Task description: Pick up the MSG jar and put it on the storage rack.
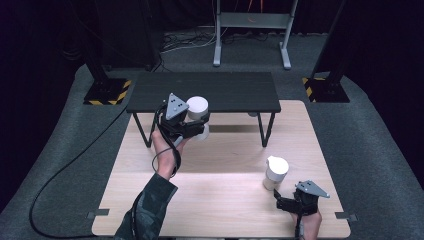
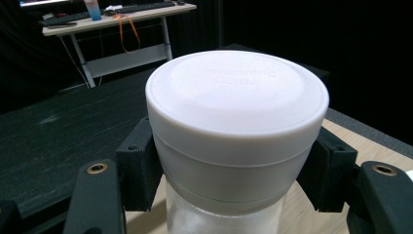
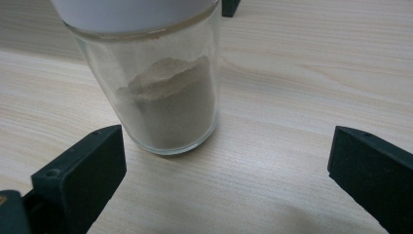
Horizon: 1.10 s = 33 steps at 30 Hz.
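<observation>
The left claw is clamped on a jar just under its white lid, one black pad pressing each side. The lid carries faint raised lettering, too soft to read. In the high view this left claw holds the jar in the air above the pale wooden bench, right at the front edge of a low black shelf that stands on the bench.

The right claw stands wide open, holding nothing, low over the bench. A second glass jar, part full of beige powder and bearing no label, stands upright just ahead of the jaws, nearer the left one and outside the gap. From above, this jar with its white cap stands near the right claw.
</observation>
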Each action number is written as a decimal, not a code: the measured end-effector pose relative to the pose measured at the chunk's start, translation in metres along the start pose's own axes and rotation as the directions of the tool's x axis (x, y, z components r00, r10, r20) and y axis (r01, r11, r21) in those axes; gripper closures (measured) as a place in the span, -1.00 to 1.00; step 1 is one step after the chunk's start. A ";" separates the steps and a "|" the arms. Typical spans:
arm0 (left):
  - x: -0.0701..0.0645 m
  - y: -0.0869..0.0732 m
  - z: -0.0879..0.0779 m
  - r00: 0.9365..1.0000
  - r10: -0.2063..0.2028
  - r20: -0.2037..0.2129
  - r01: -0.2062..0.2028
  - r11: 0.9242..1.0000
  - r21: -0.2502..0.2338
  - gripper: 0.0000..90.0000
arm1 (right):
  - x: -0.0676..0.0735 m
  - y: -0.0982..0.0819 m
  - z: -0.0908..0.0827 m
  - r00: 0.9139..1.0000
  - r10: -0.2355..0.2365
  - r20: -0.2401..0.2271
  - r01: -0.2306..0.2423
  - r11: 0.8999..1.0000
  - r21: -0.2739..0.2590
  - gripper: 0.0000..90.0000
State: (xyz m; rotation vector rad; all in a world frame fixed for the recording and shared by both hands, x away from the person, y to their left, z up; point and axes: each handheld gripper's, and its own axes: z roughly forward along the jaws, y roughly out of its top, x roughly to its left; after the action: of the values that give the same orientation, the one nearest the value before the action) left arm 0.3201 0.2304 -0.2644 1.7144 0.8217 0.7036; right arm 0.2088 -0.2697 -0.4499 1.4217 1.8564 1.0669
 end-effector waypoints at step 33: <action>0.007 0.042 0.023 1.000 -0.004 -0.015 0.004 1.000 0.002 -0.23 | -0.001 0.000 0.000 1.000 -0.001 -0.004 0.001 1.000 0.000 -1.00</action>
State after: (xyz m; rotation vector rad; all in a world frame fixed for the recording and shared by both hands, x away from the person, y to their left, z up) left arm 0.3501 0.2143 -0.2302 1.7107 0.8361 0.7144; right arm 0.2089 -0.2703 -0.4499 1.4193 1.8599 1.0705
